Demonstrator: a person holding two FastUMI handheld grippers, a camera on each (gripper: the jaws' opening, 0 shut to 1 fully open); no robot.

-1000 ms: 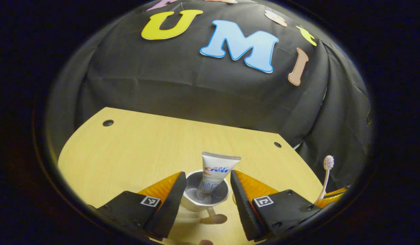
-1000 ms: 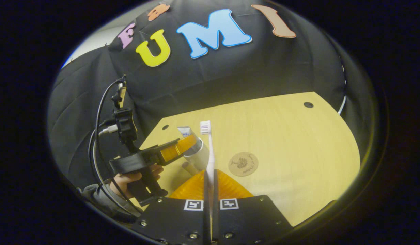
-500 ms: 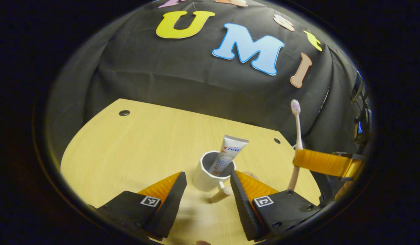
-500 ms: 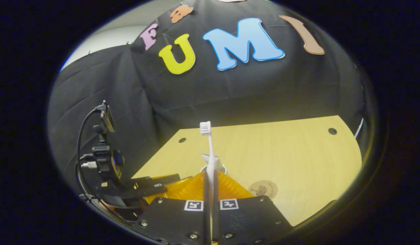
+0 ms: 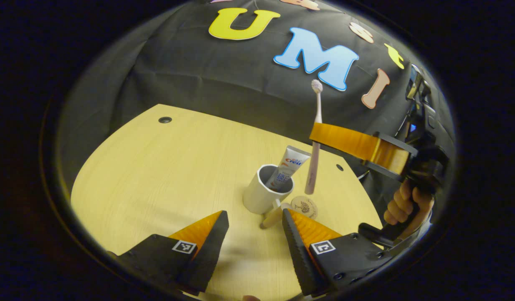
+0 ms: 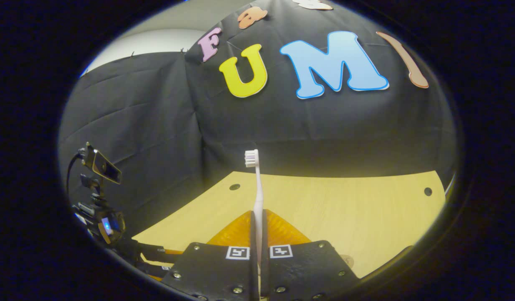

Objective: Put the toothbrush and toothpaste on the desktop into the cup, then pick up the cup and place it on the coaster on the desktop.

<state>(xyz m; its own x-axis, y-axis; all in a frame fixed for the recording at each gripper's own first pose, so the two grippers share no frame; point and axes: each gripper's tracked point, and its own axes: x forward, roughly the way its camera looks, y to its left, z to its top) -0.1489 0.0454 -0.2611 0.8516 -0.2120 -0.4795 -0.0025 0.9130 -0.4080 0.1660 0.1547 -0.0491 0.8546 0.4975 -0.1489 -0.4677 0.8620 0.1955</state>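
A white cup (image 5: 263, 193) stands on the wooden table (image 5: 157, 175) with the toothpaste tube (image 5: 287, 167) leaning in it, cap end down. My left gripper (image 5: 254, 216) is open, a short way back from the cup, nothing between its fingers. My right gripper (image 5: 316, 134) is shut on the toothbrush (image 5: 314, 146), which hangs upright with bristles up; its lower end is just right of the cup's rim, above the round coaster (image 5: 304, 206). In the right gripper view the toothbrush (image 6: 258, 188) rises from the shut right gripper (image 6: 257, 217).
A hand (image 5: 405, 205) holds the right gripper's grip at the table's right edge. The table has small holes (image 5: 165, 120) near its far corners. The left gripper's body (image 6: 102, 209) is at the lower left of the right gripper view. The black cloth wall closes off the far side.
My left gripper has drawn back from the cup. My right gripper has carried the toothbrush up and across, from the table's right edge to just beside the cup.
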